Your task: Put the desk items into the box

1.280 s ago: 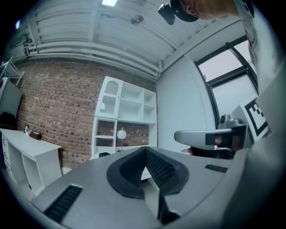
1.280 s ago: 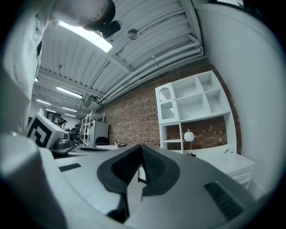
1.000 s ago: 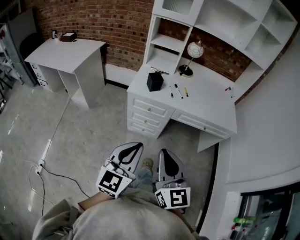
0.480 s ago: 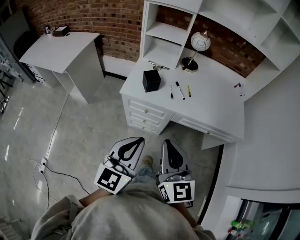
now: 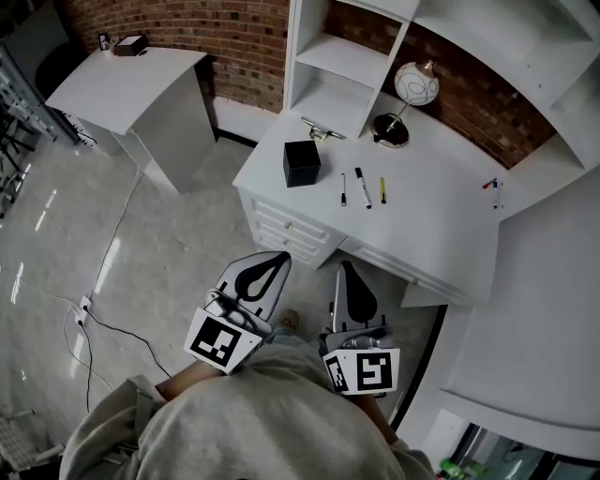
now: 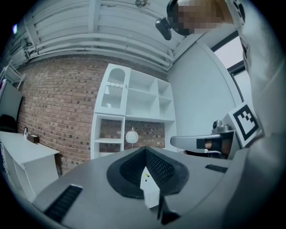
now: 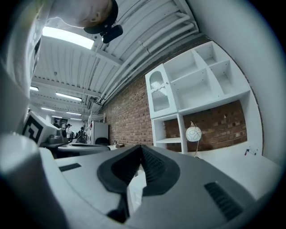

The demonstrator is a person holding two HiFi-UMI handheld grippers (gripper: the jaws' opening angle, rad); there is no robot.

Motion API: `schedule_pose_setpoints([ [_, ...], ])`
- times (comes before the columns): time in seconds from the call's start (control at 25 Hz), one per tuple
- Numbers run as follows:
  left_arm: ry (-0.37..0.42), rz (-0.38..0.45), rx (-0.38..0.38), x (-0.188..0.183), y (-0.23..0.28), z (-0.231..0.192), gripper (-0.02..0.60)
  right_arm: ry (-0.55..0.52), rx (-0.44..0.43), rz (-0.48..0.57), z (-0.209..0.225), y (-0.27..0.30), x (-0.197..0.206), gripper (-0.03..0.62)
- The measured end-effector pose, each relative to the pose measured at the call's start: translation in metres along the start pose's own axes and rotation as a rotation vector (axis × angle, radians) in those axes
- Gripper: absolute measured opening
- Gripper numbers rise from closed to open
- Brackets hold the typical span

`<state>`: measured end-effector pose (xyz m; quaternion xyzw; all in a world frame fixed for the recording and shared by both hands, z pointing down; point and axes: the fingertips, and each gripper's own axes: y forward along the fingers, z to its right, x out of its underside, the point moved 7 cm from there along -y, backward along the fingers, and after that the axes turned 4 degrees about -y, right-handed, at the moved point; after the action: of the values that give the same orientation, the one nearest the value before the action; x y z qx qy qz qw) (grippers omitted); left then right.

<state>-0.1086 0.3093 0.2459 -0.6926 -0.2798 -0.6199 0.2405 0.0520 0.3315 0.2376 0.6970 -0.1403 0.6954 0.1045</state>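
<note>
A side table (image 5: 122, 89) stood far left by the brick wall (image 5: 216, 28); a cable (image 5: 110, 248) crossed the floor (image 5: 56, 234).

The black box (image 5: 302, 163) sits upright near the left end of the white table (image 5: 431, 225), a small dark cube. Just right of it, lying flat and roughly parallel but apart: a thin dark pen (image 5: 343, 189), a white pen with black ends (image 5: 362, 187), a yellow pen (image 5: 382, 190). Two small markers (image 5: 492, 185) lie far right.

1 blk box (image 5: 302, 163), 3 pens (image 5: 362, 187) side by side, 1 globe lamp (image 5: 415, 83).
</note>
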Motion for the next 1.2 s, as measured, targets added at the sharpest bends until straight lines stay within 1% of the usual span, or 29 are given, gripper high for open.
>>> schedule_pose_setpoints([
  [0.12, 0.007, 0.004, -0.024, 0.000, 0.011, -0.003, 0.005, -0.007, -0.005, 0.008, 0.018, 0.011, 0.000, 0.018],
  [0.36, 0.004, -0.042, -0.085, 0.004, 0.014, -0.016, 0.005, 0.030, -0.007, -0.028, 0.032, 0.021, 0.010, 0.017],
  [0.48, -0.003, -0.060, -0.096, 0.007, 0.018, -0.022, 0.005, 0.046, -0.004, -0.052, 0.036, 0.026, 0.018, 0.017],
  [0.6, -0.003, -0.075, -0.088, 0.009, 0.025, -0.030, 0.005, 0.045, 0.000, -0.060, 0.038, 0.031, 0.021, 0.017],
  [0.76, -0.004, -0.073, -0.073, 0.010, 0.041, -0.044, 0.005, 0.049, -0.013, -0.042, 0.037, 0.047, 0.024, 0.017],
  [1.0, -0.011, -0.085, -0.023, 0.008, 0.074, -0.070, 0.005, 0.011, -0.027, -0.064, 0.039, 0.086, 0.024, 0.017],
  [1.2, -0.001, -0.084, 0.029, 0.005, 0.109, -0.097, 0.005, -0.021, -0.010, -0.061, 0.048, 0.121, 0.021, 0.017],
])
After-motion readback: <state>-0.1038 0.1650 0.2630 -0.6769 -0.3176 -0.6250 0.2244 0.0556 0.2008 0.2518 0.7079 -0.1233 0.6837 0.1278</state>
